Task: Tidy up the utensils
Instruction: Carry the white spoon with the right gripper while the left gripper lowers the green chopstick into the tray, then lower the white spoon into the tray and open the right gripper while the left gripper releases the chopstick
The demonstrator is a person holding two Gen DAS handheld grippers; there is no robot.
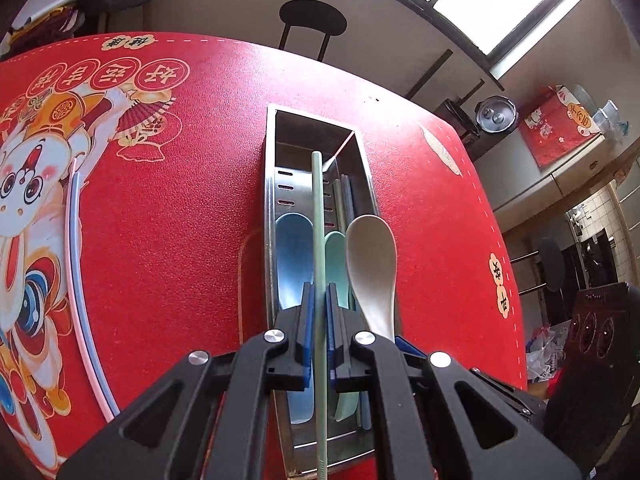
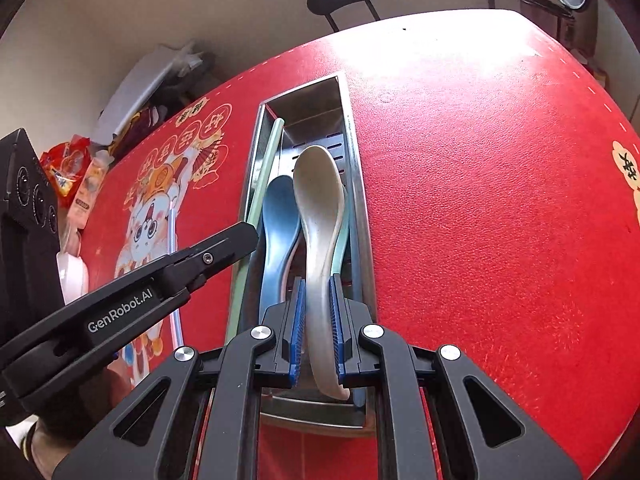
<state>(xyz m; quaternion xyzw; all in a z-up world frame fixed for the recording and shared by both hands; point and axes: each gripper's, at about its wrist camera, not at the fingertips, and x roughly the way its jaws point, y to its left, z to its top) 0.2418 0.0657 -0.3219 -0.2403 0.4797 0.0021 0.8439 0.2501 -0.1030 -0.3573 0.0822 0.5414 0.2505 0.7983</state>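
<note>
Black linkage arms fill the bottom of both wrist views, and beyond them the counter (image 1: 180, 220) spreads across nearly the whole frame under a red cloth printed with a cartoon rabbit at the left. At the centre of the frame lies a long stainless steel tray (image 1: 272, 184), running from the bottom edge toward the upper middle, with slotted inner walls. Inside it rest a blue spoon (image 1: 290, 240), a teal spoon (image 1: 334, 248) just beside it, and a few stick-like utensils along the right wall. Over the tray, the left claw (image 1: 320, 292) is clamped on a pale green chopstick (image 1: 317, 200), which runs straight up the middle of the left wrist view from the bottom edge to the tray's far half. In the right wrist view the right claw (image 2: 318, 292) is clamped on the handle of a cream spoon (image 2: 318, 188), its bowl held above the blue spoon (image 2: 280, 216) and pointing toward the tray's far end (image 2: 312, 92); the left claw (image 2: 244, 236) enters from the lower left there, the green chopstick (image 2: 266, 160) lying along the tray's left wall. At the left of the left wrist view, a pink and a blue stick (image 1: 74, 240) lie side by side on the cloth, well apart from the tray. A round black chair (image 1: 312, 16) stands beyond the counter's far edge.
</note>
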